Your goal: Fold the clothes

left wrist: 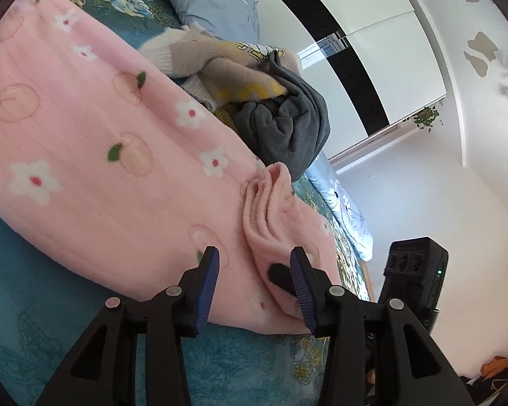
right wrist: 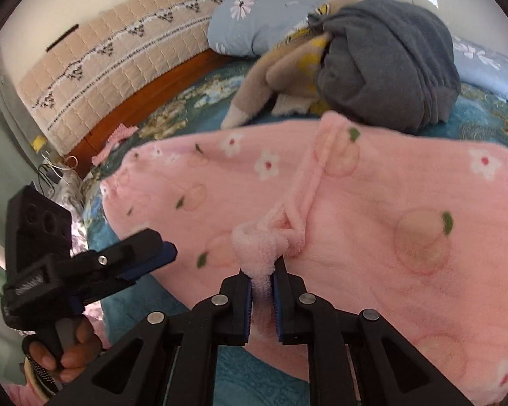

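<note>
A pink fleece garment with white flowers and peach outlines lies spread on the bed; it fills the middle of the right wrist view. My right gripper is shut on a bunched fold of this pink fabric at the near edge. My left gripper hovers open just above the same edge, and its blue pads touch no cloth. In the right wrist view the left gripper shows at the left, held by a hand.
A pile of clothes sits behind the pink garment: a grey one and a beige fleece one. Light blue pillows and a quilted headboard are beyond. The bedspread is teal. A white wardrobe stands at the side.
</note>
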`<state>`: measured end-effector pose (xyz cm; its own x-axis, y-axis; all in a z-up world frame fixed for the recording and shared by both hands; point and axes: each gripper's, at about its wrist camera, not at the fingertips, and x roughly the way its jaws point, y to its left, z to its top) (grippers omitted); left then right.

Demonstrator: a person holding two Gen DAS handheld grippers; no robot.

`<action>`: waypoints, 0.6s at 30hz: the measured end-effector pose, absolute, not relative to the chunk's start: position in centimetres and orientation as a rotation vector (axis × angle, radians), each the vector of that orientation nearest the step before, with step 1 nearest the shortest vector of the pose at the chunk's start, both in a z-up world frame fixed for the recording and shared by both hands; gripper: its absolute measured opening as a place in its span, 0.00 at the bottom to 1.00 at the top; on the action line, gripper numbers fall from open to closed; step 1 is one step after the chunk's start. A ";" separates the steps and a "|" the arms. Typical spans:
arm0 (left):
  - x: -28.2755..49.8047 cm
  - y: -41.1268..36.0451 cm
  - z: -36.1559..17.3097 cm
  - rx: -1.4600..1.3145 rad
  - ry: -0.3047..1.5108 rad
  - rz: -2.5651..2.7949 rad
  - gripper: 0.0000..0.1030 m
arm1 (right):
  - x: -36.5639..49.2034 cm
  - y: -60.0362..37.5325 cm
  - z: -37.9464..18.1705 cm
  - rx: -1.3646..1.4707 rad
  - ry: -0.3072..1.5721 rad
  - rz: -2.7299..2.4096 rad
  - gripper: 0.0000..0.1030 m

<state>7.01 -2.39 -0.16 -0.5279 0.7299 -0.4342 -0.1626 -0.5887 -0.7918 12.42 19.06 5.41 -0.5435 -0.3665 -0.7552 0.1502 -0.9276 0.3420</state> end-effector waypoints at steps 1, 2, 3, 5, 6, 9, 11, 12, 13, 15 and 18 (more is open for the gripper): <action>7.0 -2.3 -0.1 -1.070 -0.952 2.140 0.43 | 12.4 19.0 5.3 1.312 -0.343 -2.499 0.13; 6.9 -2.3 -0.1 -1.072 -0.953 2.138 0.43 | 12.4 19.0 5.2 1.318 -0.343 -2.495 0.13; 6.8 -2.4 -0.1 -1.073 -0.958 2.135 0.43 | 12.4 19.0 5.3 1.312 -0.348 -2.493 0.16; 6.5 -2.5 0.0 -1.086 -0.964 2.128 0.44 | 12.8 19.8 6.1 1.278 -0.406 -2.472 0.26; 6.3 -2.6 0.0 -1.092 -0.966 2.125 0.45 | 13.1 20.5 6.7 1.256 -0.431 -2.473 0.38; 5.6 -2.7 0.0 -1.110 -0.964 2.114 0.51 | 13.9 23.0 8.7 1.179 -0.487 -2.504 0.51; 4.6 -2.4 0.0 -1.133 -0.960 2.099 0.51 | 14.5 25.0 10.0 1.122 -0.507 -2.556 0.54; 3.9 -2.0 0.0 -1.150 -0.960 2.086 0.52 | 14.7 26.4 10.5 1.090 -0.502 -2.618 0.55; 3.2 -1.6 -0.1 -1.167 -0.959 2.073 0.52 | 15.0 27.9 10.7 1.057 -0.523 -2.682 0.56; 1.4 -0.5 -0.3 -1.218 -0.943 2.059 0.52 | 15.9 31.1 10.7 0.965 -0.622 -2.805 0.56; -1.1 1.4 -0.9 -1.300 -0.928 2.034 0.52 | 16.7 34.6 9.3 0.881 -0.852 -2.876 0.56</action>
